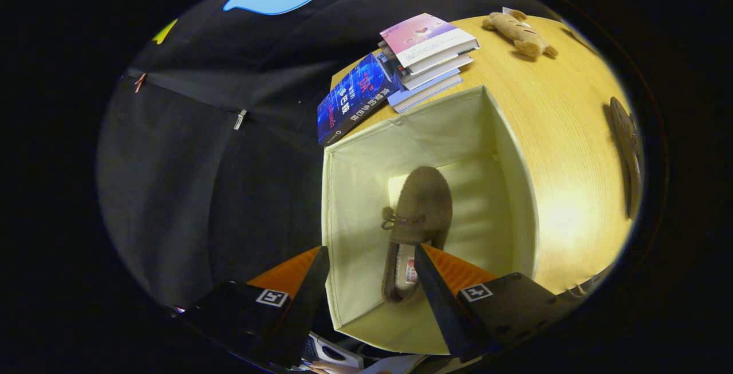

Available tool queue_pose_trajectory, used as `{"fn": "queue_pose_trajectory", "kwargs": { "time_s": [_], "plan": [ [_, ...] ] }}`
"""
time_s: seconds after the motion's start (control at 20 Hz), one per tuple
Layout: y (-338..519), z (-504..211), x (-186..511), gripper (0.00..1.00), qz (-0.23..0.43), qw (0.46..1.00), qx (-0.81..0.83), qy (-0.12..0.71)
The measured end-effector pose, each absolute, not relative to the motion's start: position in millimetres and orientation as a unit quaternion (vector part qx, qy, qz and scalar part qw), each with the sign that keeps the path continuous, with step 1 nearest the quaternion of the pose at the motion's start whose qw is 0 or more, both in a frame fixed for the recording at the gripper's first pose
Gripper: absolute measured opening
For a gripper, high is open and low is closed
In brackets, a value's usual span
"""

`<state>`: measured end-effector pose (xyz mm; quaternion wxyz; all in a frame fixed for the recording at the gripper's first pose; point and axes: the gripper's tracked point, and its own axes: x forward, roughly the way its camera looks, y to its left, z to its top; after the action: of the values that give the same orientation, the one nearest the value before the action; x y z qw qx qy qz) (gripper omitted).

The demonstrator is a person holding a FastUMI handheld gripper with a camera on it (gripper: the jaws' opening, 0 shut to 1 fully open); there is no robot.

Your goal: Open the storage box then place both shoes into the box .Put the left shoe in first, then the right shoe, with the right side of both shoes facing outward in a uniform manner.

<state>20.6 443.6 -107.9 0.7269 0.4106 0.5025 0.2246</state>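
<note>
The storage box (355, 191) stands open on the wooden tabletop (550, 133), its pale fabric walls upright and its mouth facing up toward the gripper (372, 259). One brown shoe (421, 213) lies on the floor of the box, toe pointing to the box's far wall and heel toward the near wall, with its small bow on the left of the upper. The gripper hangs above the box with its fingers spread wide and gripping nothing; the right fingertip overlaps the shoe's heel opening, though whether it touches the shoe is hard to tell from this angle. Beyond the box's far wall sits a stack of books (424, 59), a blue book (352, 99) leaning beside it. Farther past the box lies a plush toy (518, 31). A second brown shoe (625, 145) rests on the tabletop, well to the right of the box.
</note>
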Motion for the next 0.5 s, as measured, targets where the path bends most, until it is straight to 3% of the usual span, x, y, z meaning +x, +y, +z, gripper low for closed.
{"fn": "queue_pose_trajectory", "kwargs": {
  "time_s": [0.5],
  "plan": [
    [368.0, -85.6, 12.3, 0.96, 0.248, 0.729, 0.428, 0.474]
  ]
}}
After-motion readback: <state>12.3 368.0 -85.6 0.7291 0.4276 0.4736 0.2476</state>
